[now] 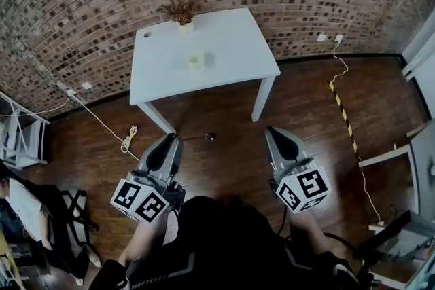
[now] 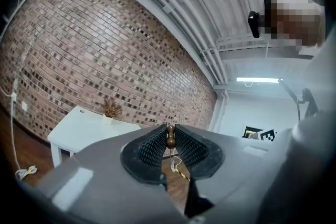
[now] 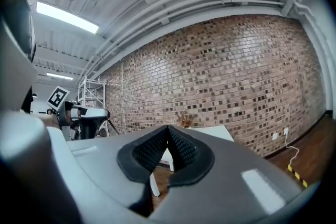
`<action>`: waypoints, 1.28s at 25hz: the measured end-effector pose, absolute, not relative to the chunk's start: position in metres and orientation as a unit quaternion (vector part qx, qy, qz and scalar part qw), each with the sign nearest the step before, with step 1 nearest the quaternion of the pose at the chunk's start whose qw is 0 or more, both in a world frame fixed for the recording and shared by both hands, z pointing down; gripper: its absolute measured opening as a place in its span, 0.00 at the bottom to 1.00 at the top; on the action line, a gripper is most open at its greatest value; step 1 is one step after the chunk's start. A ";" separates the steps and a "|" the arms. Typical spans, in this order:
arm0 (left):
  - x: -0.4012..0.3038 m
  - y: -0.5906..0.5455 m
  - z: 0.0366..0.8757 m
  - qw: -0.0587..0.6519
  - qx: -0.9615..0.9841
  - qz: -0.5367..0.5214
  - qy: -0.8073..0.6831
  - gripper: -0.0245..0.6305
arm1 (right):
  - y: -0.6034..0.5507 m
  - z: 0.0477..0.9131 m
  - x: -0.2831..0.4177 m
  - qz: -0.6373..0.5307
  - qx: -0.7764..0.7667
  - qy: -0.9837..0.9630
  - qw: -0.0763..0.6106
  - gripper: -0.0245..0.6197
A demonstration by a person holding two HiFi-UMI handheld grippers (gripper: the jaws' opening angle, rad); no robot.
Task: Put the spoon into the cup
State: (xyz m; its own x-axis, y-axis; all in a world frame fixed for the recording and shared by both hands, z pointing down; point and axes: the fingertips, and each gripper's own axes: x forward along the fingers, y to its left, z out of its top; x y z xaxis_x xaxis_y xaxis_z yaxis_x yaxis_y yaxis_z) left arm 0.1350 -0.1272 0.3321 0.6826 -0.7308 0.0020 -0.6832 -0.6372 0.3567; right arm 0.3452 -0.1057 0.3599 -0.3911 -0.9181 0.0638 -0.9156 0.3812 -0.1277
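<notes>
My left gripper (image 1: 174, 138) is shut on a thin spoon (image 1: 201, 137) that sticks out level to the right, its bowl over the wooden floor. In the left gripper view the spoon's brown beaded handle (image 2: 170, 137) is pinched between the ribbed pads of that gripper (image 2: 170, 128). A small pale cup (image 1: 196, 62) stands near the middle of the white table (image 1: 234, 44), well ahead of both grippers. My right gripper (image 1: 272, 132) is shut with nothing in it; in its own view the right gripper (image 3: 168, 128) shows its pads meeting at the tip.
A potted dry plant (image 1: 182, 12) stands at the table's far edge by the brick wall. A white cable (image 1: 128, 140) coils on the floor at the left, and yellow-black tape (image 1: 343, 117) runs at the right. A metal shelf (image 1: 20, 139) is at the left and white furniture (image 1: 408, 153) at the right.
</notes>
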 end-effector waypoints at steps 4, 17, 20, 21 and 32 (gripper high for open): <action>0.138 -0.156 0.337 0.175 0.899 -0.068 -0.395 0.10 | -0.136 0.369 0.345 -0.083 -0.546 0.833 0.006 0.05; 0.081 -0.279 0.344 0.178 0.886 -0.097 -0.416 0.10 | -0.267 0.371 0.293 -0.077 -0.539 0.839 -0.013 0.05; 0.077 -0.301 0.348 0.181 0.881 -0.098 -0.425 0.10 | -0.294 0.377 0.290 -0.084 -0.530 0.844 -0.014 0.05; 0.077 -0.309 0.349 0.181 0.880 -0.098 -0.428 0.10 | -0.304 0.377 0.290 -0.084 -0.524 0.847 -0.014 0.05; 0.099 -0.414 0.351 0.168 0.853 -0.084 -0.486 0.10 | -0.425 0.373 0.285 -0.017 -0.465 0.883 -0.054 0.05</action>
